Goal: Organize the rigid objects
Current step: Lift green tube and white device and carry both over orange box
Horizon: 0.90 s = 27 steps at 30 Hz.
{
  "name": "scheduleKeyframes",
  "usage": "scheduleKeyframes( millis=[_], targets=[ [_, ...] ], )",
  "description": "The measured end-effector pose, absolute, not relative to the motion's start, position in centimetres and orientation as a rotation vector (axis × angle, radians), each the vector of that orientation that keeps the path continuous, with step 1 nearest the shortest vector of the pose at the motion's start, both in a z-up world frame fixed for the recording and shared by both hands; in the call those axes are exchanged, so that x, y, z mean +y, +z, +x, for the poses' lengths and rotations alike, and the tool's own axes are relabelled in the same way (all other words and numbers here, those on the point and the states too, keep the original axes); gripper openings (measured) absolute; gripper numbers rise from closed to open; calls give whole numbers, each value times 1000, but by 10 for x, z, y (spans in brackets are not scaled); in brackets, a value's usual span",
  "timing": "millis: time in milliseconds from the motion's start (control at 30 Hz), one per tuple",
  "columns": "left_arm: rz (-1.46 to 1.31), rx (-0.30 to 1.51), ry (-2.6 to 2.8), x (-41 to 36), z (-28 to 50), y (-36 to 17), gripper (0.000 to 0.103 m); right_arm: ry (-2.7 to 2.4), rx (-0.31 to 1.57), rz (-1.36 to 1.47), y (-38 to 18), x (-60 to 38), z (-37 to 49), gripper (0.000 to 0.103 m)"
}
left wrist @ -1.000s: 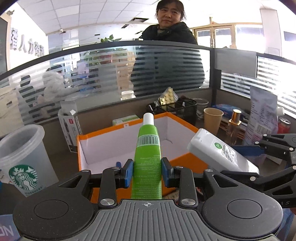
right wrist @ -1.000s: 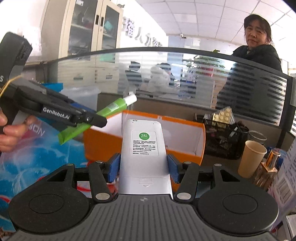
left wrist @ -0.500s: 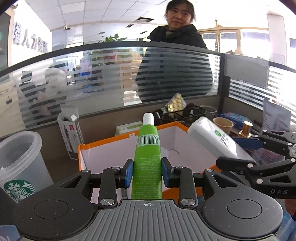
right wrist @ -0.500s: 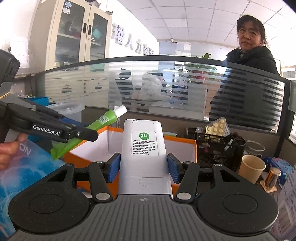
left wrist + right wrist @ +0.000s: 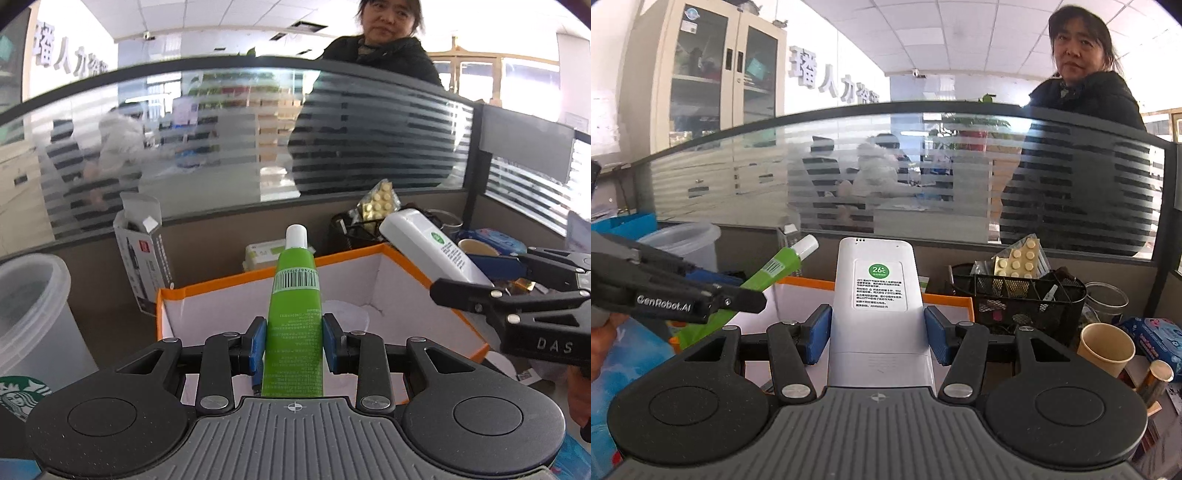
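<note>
I hold a green tube (image 5: 294, 325) in my left gripper (image 5: 294, 345), in the low middle of the left wrist picture. The two blue pads (image 5: 257, 345) squeeze it on both sides, so the jaws are clamped on the tube. Its white cap (image 5: 296, 235) points up and away from me, and a barcode sits just under the cap. Behind the tube is an orange box (image 5: 432, 280) with white walls inside, and the tube's top half stands in front of that open box. In my right gripper (image 5: 878, 334), in the low middle of the right wrist picture, I hold a white remote (image 5: 880, 295). Its blue pads (image 5: 820, 334) press on both long sides, so these jaws are clamped too. The remote has a green round sticker near its top. From the left wrist picture, the remote (image 5: 432, 245) is at the right, tilted above the right wall of the box. From the right wrist picture, the tube (image 5: 764, 275) is at the left, slanting up to the right. To the right of the box stands a black mesh basket (image 5: 1023, 302) with pill sheets (image 5: 1019, 258) sticking out, and a paper cup (image 5: 1106, 349) sits near it. A big clear plastic cup (image 5: 33, 317) stands at the left edge of the left wrist picture. A person in a dark coat (image 5: 1086, 155) stands behind the striped glass wall (image 5: 849, 177).
</note>
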<state>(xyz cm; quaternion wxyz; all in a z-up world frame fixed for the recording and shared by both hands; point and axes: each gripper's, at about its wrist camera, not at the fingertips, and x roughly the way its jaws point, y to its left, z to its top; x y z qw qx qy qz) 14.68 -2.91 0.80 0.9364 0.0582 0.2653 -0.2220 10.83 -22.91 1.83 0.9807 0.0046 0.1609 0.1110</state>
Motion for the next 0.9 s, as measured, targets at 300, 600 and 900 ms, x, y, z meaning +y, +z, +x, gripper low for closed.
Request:
scheduleKeyframes(
  millis=[300, 600, 900],
  targets=[
    [88, 631, -423, -26, 181, -19, 30, 196, 404, 23, -4, -229, 144, 51],
    [81, 685, -427, -26, 197, -38, 30, 165, 469, -21, -20, -226, 162, 51],
    [85, 714, -418, -29, 202, -49, 30, 151, 525, -46, -31, -222, 177, 51]
  ],
)
